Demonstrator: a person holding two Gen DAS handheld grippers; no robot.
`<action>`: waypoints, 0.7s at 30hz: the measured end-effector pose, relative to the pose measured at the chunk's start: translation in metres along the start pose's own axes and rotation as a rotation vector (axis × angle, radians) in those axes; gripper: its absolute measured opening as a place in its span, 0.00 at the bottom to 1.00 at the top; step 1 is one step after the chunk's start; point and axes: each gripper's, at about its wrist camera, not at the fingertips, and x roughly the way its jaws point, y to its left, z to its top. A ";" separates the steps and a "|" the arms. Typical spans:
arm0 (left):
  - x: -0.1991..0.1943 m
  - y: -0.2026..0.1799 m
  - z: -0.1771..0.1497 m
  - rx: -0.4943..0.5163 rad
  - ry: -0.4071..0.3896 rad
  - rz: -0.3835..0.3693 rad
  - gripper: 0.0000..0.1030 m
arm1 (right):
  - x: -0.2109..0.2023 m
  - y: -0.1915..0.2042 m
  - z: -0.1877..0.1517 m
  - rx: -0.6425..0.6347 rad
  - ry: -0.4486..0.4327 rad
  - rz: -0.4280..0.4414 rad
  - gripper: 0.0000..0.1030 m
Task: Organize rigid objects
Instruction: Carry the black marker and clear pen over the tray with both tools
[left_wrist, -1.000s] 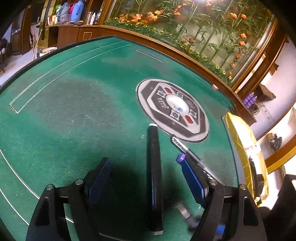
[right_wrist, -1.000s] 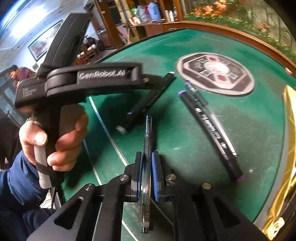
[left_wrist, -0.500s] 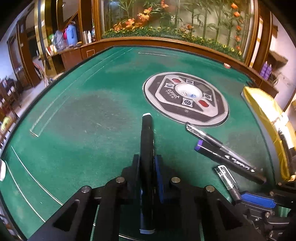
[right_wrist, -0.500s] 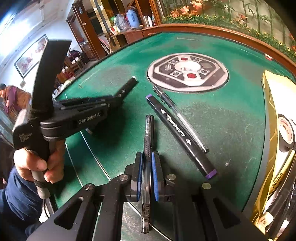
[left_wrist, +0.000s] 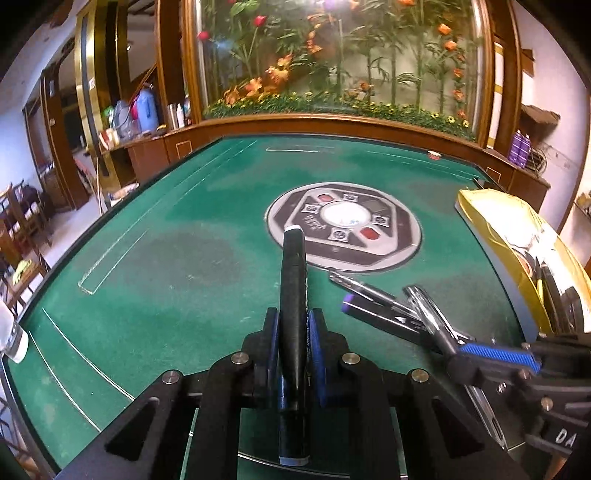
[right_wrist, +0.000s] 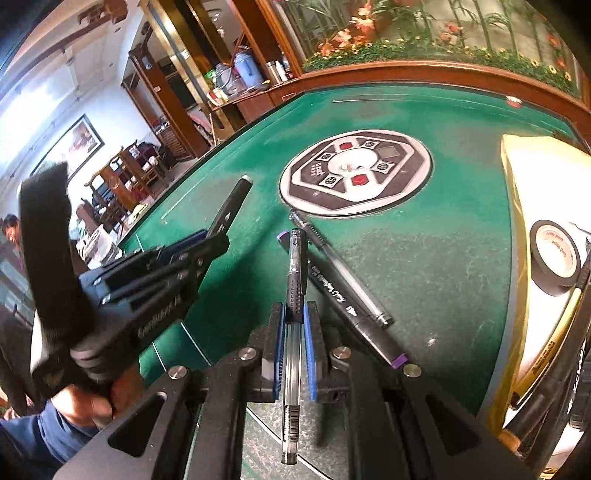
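Observation:
My left gripper (left_wrist: 293, 332) is shut on a thick black marker (left_wrist: 293, 280) and holds it lifted above the green table; it also shows in the right wrist view (right_wrist: 207, 240). My right gripper (right_wrist: 294, 325) is shut on a clear gel pen (right_wrist: 294, 295) with a black grip, also lifted; it shows in the left wrist view (left_wrist: 495, 354). A black marker with purple ends (right_wrist: 347, 299) and a clear pen (right_wrist: 343, 269) lie side by side on the felt between the grippers.
A gold tray (right_wrist: 517, 192) at the right edge holds a roll of black tape (right_wrist: 554, 258) and several pens. A round grey control panel (left_wrist: 343, 229) sits at the table's centre. A wooden rail borders the far side.
Both grippers have risen and tilted, each carrying its pen off the felt. The right gripper has shifted toward the gold tray. The two loose pens have not moved.

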 end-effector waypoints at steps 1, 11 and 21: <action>-0.001 -0.002 0.000 0.008 -0.005 0.005 0.16 | -0.001 -0.002 0.001 0.008 -0.004 -0.001 0.09; -0.009 -0.008 -0.003 0.036 -0.033 0.036 0.16 | 0.000 -0.006 0.004 0.030 -0.016 0.006 0.09; -0.012 -0.013 -0.004 0.052 -0.046 0.052 0.16 | -0.001 -0.010 0.005 0.049 -0.025 0.021 0.09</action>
